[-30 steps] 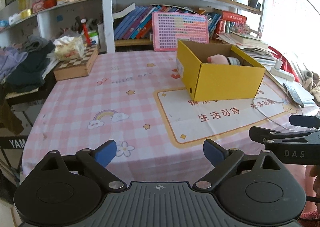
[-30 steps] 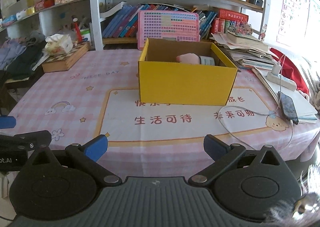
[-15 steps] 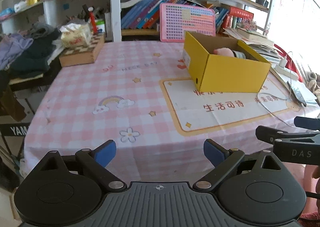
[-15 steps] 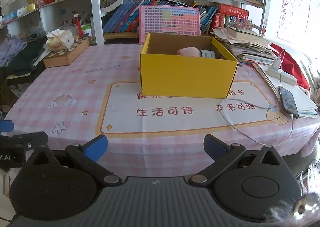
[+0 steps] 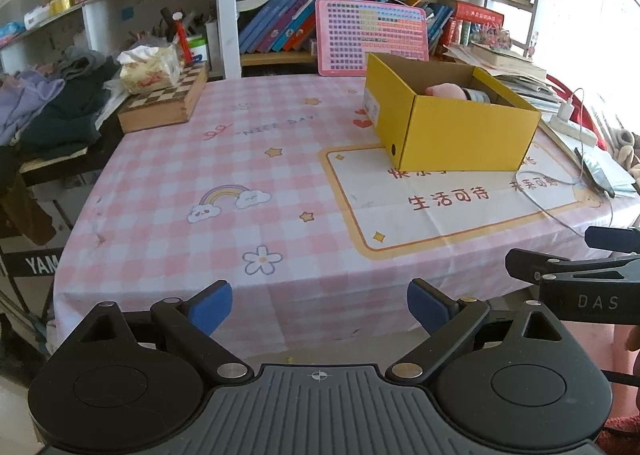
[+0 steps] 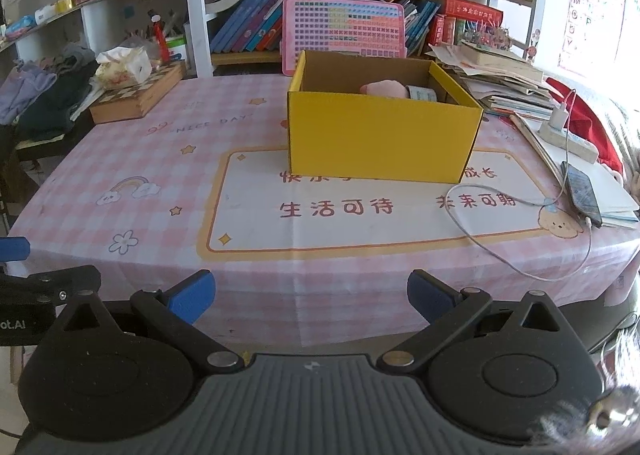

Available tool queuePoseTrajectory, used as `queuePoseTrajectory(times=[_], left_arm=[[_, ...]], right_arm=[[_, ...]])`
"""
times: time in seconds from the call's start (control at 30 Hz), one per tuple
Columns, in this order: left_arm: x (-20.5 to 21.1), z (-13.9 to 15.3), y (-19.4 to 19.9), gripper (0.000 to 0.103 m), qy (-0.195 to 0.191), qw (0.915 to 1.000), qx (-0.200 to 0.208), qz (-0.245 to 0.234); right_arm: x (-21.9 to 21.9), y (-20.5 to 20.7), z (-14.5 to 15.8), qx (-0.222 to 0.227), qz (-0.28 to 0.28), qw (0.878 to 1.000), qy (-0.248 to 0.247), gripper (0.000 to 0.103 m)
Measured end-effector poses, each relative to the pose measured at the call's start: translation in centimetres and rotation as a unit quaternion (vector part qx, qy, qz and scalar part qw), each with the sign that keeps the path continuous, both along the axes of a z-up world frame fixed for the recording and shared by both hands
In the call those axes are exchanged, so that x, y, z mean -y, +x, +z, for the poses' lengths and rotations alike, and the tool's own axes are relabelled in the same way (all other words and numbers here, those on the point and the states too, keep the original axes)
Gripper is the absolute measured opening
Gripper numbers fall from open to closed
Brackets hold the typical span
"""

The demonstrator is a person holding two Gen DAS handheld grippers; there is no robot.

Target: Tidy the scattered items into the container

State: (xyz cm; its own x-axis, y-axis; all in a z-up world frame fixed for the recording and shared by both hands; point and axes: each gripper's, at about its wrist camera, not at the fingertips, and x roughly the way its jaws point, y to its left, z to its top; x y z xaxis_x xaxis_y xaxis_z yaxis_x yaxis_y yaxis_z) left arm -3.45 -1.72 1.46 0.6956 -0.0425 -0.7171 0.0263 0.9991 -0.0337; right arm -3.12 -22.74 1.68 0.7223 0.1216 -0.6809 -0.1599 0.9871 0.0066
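An open yellow cardboard box (image 6: pixel 380 139) stands on the pink checked tablecloth (image 6: pixel 168 159); it also shows in the left wrist view (image 5: pixel 464 135). Inside it lie a pink soft item (image 6: pixel 382 88) and a roll with a grey band (image 6: pixel 420 93). My left gripper (image 5: pixel 319 305) is open and empty, held off the table's front edge. My right gripper (image 6: pixel 311 293) is open and empty, also off the front edge, well short of the box. The right gripper's side shows in the left wrist view (image 5: pixel 576 275).
A white cable (image 6: pixel 520 231) and a phone (image 6: pixel 582 193) lie at the right on the table. A chessboard box (image 6: pixel 136 95) with a tissue pack (image 6: pixel 122 67) sits at the back left. Bookshelves (image 6: pixel 320 27) stand behind. Paper stacks (image 6: pixel 500 83) lie at the back right.
Both grippers have drawn back from the table and risen a little; the box looks farther away. Both stay open and empty.
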Motion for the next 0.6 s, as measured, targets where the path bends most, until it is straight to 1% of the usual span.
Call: queuePoseTrajectory(times=[0.13, 0.23, 0.43, 0.6], left_arm=[[-0.9, -0.2, -0.1, 0.096, -0.012, 0.9997, -0.008, 0.019], [-1.3, -0.2, -0.1, 0.096, -0.014, 0.9995, -0.009, 0.028], [-1.0, -0.4, 0.0, 0.096, -0.014, 0.9997, -0.016, 0.013], [-0.9, -0.5, 0.1, 0.096, -0.012, 0.9997, -0.019, 0.010]], right_arm=[[0.2, 0.3, -0.2, -0.009, -0.012, 1.000, 0.003, 0.103], [0.2, 0.3, -0.2, -0.012, -0.015, 1.000, 0.003, 0.103], [-0.4, 0.1, -0.1, -0.007, -0.001, 1.000, -0.007, 0.103], [-0.4, 0.2, -0.2, -0.009, -0.005, 1.000, -0.006, 0.103]])
